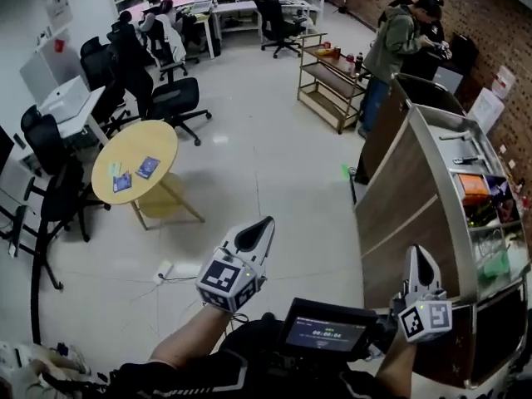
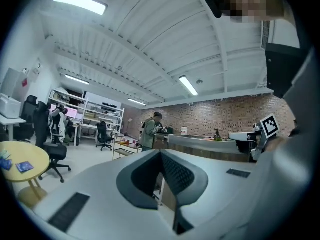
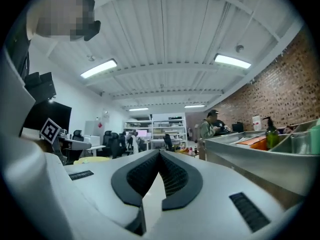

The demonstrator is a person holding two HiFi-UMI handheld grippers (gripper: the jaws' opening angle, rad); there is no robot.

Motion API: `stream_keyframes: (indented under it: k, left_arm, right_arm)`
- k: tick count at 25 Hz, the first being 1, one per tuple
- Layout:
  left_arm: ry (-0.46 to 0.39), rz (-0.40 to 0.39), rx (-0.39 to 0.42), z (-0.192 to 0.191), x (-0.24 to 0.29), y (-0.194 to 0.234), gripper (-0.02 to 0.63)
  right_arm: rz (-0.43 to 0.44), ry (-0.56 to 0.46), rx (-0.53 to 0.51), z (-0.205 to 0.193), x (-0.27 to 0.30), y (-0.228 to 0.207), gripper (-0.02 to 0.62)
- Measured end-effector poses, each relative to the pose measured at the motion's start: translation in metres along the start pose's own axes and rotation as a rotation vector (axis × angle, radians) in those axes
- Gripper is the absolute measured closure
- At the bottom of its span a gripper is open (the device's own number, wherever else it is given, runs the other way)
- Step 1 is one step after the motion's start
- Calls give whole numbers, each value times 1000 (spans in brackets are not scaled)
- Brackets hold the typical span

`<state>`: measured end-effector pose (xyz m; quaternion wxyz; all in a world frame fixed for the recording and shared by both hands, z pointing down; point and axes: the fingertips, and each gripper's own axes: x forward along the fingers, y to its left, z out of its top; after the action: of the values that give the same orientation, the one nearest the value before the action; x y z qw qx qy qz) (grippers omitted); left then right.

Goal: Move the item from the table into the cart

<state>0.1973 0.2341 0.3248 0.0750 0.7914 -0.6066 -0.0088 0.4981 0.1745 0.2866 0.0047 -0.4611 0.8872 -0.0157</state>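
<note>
Claws: my left claw and right claw are both clenched on nothing and held level. Both are well apart from the round yellow bench, on its cart side.
Item: a flat blue packet and a second blue packet lie on the bench top, near its front rim. I cannot tell which one is meant.
Cart: what I take for the steel-topped cart stands well apart from the bench, across bare floor.
Risk: the packets lie flat, so I judge a clenched claw would only push one along the top and off the rim. I'd release the claw before coming down. A grab with both packets this close may catch the wrong one.
Edges: the bench rim is round with no lip. An office chair sits just beyond the bench.
Room: the floor is open on the bench's cart side. A power strip with its cable lies in front of the bench, where I could trip.
</note>
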Motion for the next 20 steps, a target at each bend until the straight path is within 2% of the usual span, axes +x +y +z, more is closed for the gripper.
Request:
stream_keyframes:
  k: [6,12,16,20]
  left_arm:
    - [14,192,-60,-3,25,120,601]
    - [-29,366,-112,15,59,203,601]
    - [-47,519,-96,27,49,275,601]
    - [-38,679,-105,23,18,365,601]
  right_arm:
    - [235,55,-23,-18,155,53,592]
    - [488,58,-34,-12,297,92,592]
    - [641,63,-60,-14,389,140,592]
    - [776,80,-61,-27,473,215,592]
